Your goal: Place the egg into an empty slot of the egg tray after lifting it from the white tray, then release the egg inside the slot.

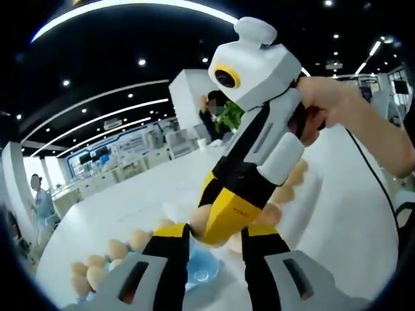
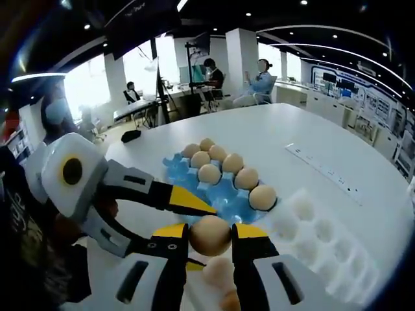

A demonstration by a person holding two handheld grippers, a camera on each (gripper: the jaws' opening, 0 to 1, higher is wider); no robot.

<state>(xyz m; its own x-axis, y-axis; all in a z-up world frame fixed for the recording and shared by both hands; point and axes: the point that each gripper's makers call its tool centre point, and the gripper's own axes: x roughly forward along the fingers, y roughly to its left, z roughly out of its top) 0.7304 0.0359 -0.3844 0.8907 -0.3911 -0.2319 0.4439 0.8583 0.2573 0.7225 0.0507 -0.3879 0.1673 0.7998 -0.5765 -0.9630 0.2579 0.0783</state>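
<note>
Egg (image 2: 210, 235) clamped between right gripper (image 2: 210, 241) jaws in right gripper view, held above table, blue egg tray (image 2: 224, 194) just past it at 12 o'clock. Tray holds seven eggs (image 2: 209, 173) in two rows along its 12-to-3 side, near slots bare. White tray (image 2: 324, 236) at 3 o'clock of blue one, touching or just beside, cups look bare. More eggs (image 2: 220, 275) below held egg, between jaws, blurred. Left gripper (image 2: 162, 214) comes in from 9 o'clock, jaws apart, tips near held egg.

Left gripper view: left gripper (image 1: 214, 243) jaws apart, nothing between. Right gripper (image 1: 224, 220) hangs at centre, yellow tip down, person's hand (image 1: 318, 103) on its grip at 2 o'clock; egg (image 1: 200, 220) at its tip. Blue tray (image 1: 201, 269) under tip, eggs (image 1: 97, 265) at 8 o'clock. White round table (image 2: 272, 133) under all; power strip (image 2: 321, 170) at 2 o'clock in right gripper view.
</note>
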